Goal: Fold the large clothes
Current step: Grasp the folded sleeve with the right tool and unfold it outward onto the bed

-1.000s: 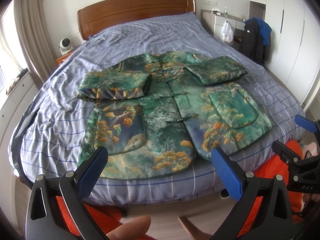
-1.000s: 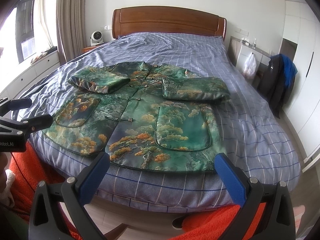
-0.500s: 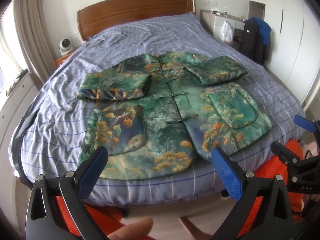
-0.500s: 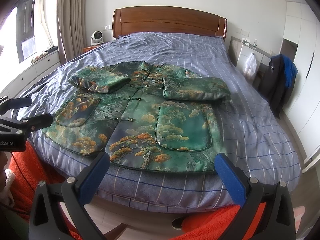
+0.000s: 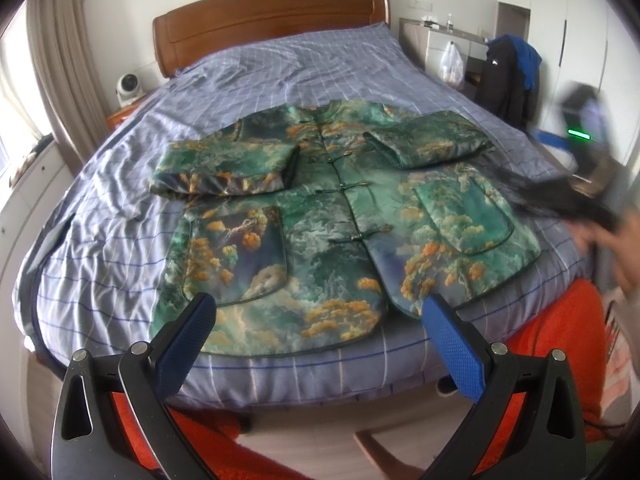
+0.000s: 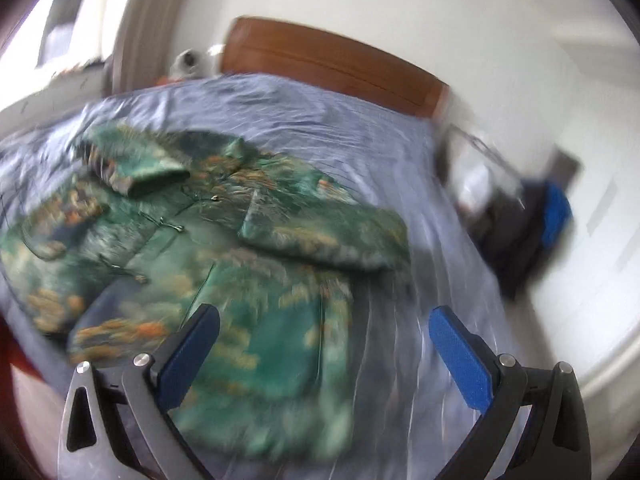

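Observation:
A green jacket [image 5: 320, 236] with orange tree print lies flat on the bed, front up, buttons down the middle. Both sleeves are folded in across the chest, the left sleeve [image 5: 228, 168] and the right sleeve [image 5: 428, 144]. My left gripper [image 5: 320, 320] hangs open just short of the hem at the foot of the bed, holding nothing. My right gripper [image 6: 324, 332] is open too, above the jacket [image 6: 224, 248] near its right pocket; that view is blurred by motion. In the left wrist view the right gripper shows only as a dark blur [image 5: 584, 136] at the right edge.
The bed [image 5: 304, 68] has a blue checked cover and a wooden headboard [image 5: 272, 16]. A person's hand [image 5: 616, 248] and orange clothing [image 5: 560, 340] sit at the right. A dark jacket hangs on a chair [image 5: 508, 80] by the wardrobe. A small fan [image 5: 128, 88] stands on the nightstand.
The right gripper has swung quickly up and forward over the jacket's right side, blurring its view. The left gripper has barely moved. The jacket lies as before.

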Motion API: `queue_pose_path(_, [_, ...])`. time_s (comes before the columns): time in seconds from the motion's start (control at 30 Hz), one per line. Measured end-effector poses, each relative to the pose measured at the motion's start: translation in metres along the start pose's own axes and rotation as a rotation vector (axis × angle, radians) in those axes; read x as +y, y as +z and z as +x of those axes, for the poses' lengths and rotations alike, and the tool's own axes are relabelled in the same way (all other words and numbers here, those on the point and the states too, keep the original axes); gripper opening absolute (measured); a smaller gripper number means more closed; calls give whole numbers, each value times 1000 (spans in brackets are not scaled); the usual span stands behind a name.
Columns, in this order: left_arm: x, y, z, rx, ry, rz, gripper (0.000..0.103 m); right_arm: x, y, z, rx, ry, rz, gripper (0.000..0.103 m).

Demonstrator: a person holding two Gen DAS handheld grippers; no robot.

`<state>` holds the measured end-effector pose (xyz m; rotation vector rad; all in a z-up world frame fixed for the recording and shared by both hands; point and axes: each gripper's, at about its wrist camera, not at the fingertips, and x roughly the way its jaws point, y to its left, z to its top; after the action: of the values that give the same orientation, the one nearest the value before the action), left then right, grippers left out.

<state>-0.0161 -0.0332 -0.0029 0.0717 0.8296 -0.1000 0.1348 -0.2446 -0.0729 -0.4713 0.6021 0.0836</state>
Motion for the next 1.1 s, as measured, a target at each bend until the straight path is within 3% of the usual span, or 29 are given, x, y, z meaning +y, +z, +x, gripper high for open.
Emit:
queue_pose_path(0.17, [0, -1, -2, 9, 13, -7, 103, 41, 43, 107, 15, 98, -236, 103])
queue_pose_path(0.23, [4, -3, 0, 23, 26, -19, 103, 65, 46, 162, 78, 53, -354, 100])
queue_pose_path(0.27, [6, -3, -1, 27, 34, -24, 103, 70, 46, 182, 105, 39, -378, 92])
queue_pose_path(0.3, [10, -5, -1, 31, 46, -31, 103, 68, 47, 196, 130, 54, -356, 63])
queue_pose_path(0.33, [13, -6, -1, 32, 55, -37, 103, 59, 52, 198, 141, 96, -300, 25])
queue_pose_path(0.37, [17, -7, 1, 36, 67, -47, 103, 40, 58, 194, 137, 113, -195, 21])
queue_pose_path(0.47, [27, -7, 10, 58, 68, -80, 103, -48, 60, 156, 56, 73, 146, 22])
queue_pose_path(0.57, [24, -4, 18, 68, 38, -88, 103, -154, 29, 113, 26, -46, 411, 20])
queue_pose_path(0.73, [6, 1, 26, 71, 16, -33, 103, -278, -50, 70, 116, -312, 602, 20])
queue_pose_path(0.83, [2, 3, 31, 96, 14, -23, 103, -316, -107, 75, 241, -379, 709, 20])
queue_pose_path(0.97, [15, 7, 35, 116, 54, -51, 103, -327, -177, 95, 420, -422, 793, 26])
queue_pose_path(1.03, [25, 10, 37, 116, 99, -57, 103, -326, -199, 89, 434, -422, 825, 41])
queue_pose_path(1.1, [37, 14, 40, 112, 144, -62, 103, -321, -200, 65, 394, -468, 843, 42])
